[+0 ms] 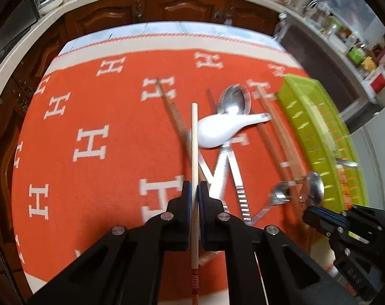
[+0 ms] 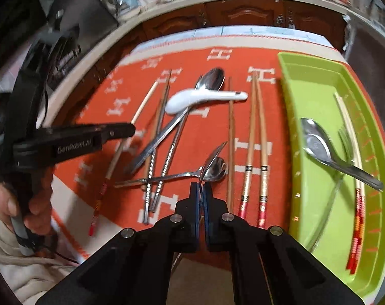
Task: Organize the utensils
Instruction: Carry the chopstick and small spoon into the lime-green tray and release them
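Note:
My left gripper (image 1: 195, 186) is shut on a pale chopstick (image 1: 194, 137) with a red striped end, held above the orange cloth (image 1: 90, 117). It shows from the side in the right wrist view (image 2: 126, 129). My right gripper (image 2: 201, 186) is shut on a metal spoon (image 2: 214, 152), its bowl edge-on above the pile. It shows in the left wrist view (image 1: 317, 214) beside the green tray (image 1: 317, 117). The green tray (image 2: 317, 193) holds a metal spoon (image 2: 319, 142), a fork (image 2: 344, 139) and pale chopsticks (image 2: 356, 211). A white ceramic spoon (image 2: 200, 97) lies over a steel spoon (image 2: 212, 78).
On the cloth lie metal chopsticks (image 2: 164, 162), a small spoon (image 2: 215, 170), a brown chopstick (image 2: 231, 137) and a wooden pair with red ends (image 2: 256, 152). Wooden cabinets (image 1: 182, 7) and a cluttered counter (image 1: 344, 30) stand behind. A hand (image 2: 17, 203) holds the left gripper.

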The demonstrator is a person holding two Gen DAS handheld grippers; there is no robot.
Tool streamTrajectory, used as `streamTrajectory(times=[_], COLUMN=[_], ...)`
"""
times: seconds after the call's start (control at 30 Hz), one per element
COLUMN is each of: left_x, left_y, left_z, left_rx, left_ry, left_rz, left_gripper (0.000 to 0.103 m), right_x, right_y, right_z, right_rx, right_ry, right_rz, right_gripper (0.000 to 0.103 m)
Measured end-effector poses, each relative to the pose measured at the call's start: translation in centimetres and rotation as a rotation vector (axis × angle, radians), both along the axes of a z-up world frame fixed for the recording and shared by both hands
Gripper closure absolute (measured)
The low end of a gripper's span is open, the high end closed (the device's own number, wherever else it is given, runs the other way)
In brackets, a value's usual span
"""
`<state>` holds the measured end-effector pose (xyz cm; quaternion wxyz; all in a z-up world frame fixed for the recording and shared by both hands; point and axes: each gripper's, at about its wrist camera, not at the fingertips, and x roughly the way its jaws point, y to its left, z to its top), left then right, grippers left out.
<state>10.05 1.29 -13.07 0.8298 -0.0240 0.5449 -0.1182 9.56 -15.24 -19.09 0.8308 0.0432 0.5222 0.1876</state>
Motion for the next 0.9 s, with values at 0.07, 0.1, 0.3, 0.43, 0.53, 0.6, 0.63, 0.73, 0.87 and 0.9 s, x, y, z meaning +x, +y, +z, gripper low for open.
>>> streamTrajectory(times=[0.07, 0.1, 0.3, 0.43, 0.53, 0.6, 0.63, 0.73, 0.87, 0.9], left_x=[-0.4, -0.6, 0.3, 1.3, 1.9, 2.0, 2.1, 2.5, 2.6, 2.5], left_y=[-0.7, -1.4, -6.9, -12.1, -15.9, -17.8, -18.8, -19.7, -19.2, -18.9], left_z=[1.2, 2.2, 5.2, 6.2, 6.1, 5.5, 5.1, 3.7, 2.6, 2.6], left_rx=[-0.034, -0.059, -0.160, -0.211, -0.246, -0.252, -0.246, -0.239, -0.192, -0.179], left_ry=[-0.002, -0.005, 0.016, 0.023, 0.038, 0.053, 0.057, 0.076, 0.074, 0.067], left_rz=[-0.017, -0.029, -0.106, -0.144, -0.170, -0.179, -0.184, -0.180, -0.171, -0.168], left_gripper=[0.100, 0.100, 0.100, 0.100, 0.100, 0.100, 0.100, 0.100, 0.085, 0.077], right_x=[-0.4, -0.7, -1.6, -1.4, -0.7, -0.3, 0.0, 0.9, 1.7, 1.9], right_y=[-1.3, -2.2, -7.7, -10.8, -12.7, -13.8, -14.1, -14.7, -14.8, -14.2], right_z=[1.2, 2.0, 7.1, 9.5, 9.8, 9.3, 9.0, 7.4, 5.5, 5.0], right_rx=[0.036, 0.053, 0.064, -0.046, -0.142, -0.200, -0.212, -0.236, -0.244, -0.235], right_ry=[-0.010, -0.017, -0.083, -0.137, -0.136, -0.119, -0.110, -0.071, -0.031, -0.025], right_rz=[-0.023, -0.038, -0.126, -0.185, -0.200, -0.195, -0.188, -0.159, -0.132, -0.130], right_gripper=[0.101, 0.101, 0.101, 0.101, 0.101, 0.101, 0.100, 0.100, 0.099, 0.098])
